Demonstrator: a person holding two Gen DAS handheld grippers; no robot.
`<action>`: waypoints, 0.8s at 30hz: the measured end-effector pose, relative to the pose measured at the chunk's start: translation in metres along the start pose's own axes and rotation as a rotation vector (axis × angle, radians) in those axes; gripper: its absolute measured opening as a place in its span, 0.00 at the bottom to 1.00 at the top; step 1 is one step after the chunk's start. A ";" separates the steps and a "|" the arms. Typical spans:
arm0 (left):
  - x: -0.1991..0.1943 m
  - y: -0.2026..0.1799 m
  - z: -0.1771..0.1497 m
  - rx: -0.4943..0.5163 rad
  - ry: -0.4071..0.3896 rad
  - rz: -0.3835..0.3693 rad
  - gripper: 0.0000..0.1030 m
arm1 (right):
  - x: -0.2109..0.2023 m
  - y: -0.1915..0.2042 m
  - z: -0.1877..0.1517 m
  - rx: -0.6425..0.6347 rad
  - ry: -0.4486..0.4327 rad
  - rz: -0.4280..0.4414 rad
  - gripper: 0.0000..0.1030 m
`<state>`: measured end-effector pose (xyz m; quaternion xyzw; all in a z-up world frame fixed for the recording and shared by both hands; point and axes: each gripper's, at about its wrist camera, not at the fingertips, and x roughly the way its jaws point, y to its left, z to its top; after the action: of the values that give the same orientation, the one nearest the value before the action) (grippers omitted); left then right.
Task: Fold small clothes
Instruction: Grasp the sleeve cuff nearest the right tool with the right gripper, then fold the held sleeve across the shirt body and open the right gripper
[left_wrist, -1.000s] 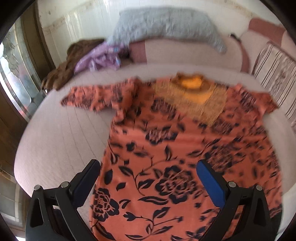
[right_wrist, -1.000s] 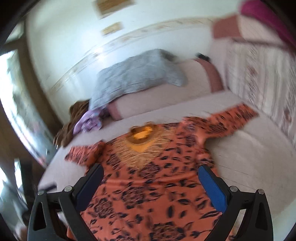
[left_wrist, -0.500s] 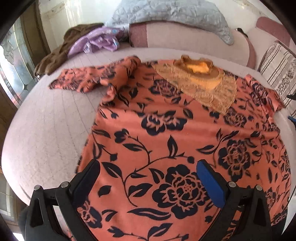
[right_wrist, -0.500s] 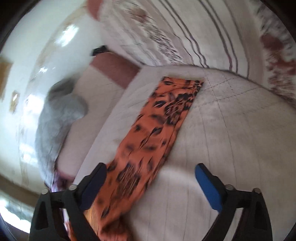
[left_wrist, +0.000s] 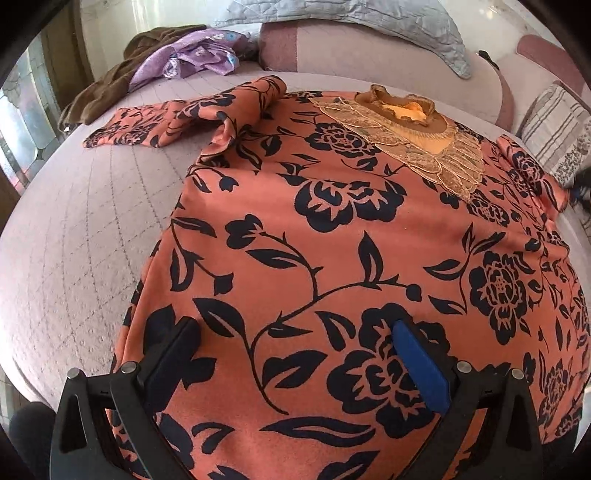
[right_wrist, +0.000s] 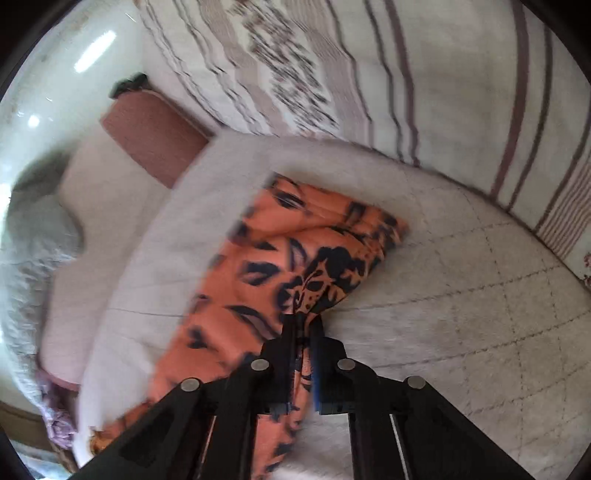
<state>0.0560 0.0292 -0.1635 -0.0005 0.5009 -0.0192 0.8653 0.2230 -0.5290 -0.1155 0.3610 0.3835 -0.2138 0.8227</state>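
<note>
Bedrm: bed (left_wrist: 74, 236), pillows (left_wrist: 343, 18).

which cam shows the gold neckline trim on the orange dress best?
Left wrist. The gold lace neckline trim lies fully in view on the spread orange dress, sharp, beyond the open left tongs. Right wrist shows only a blurred sleeve pinched in the right tongs; at most an unclear sliver of trim.

No writing, label, brand, number or sign is showing legibly in either view. The orange garment (left_wrist: 332, 236) is carrying only a black flower-and-leaf print, and the striped cushion (right_wrist: 369, 74) is bearing only blurred patterning, nothing that is reading as letters.
</note>
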 end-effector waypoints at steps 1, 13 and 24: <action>-0.001 0.002 0.001 0.008 0.007 -0.009 1.00 | -0.015 0.015 -0.001 -0.048 -0.033 0.031 0.06; -0.059 0.092 0.002 -0.205 -0.159 -0.011 1.00 | -0.186 0.257 -0.201 -0.584 -0.115 0.592 0.17; -0.074 0.097 0.039 -0.219 -0.214 -0.130 1.00 | -0.063 0.213 -0.334 -0.565 0.231 0.487 0.84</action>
<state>0.0564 0.1276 -0.0815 -0.1292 0.4038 -0.0200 0.9055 0.1588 -0.1334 -0.1233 0.2226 0.4205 0.1439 0.8677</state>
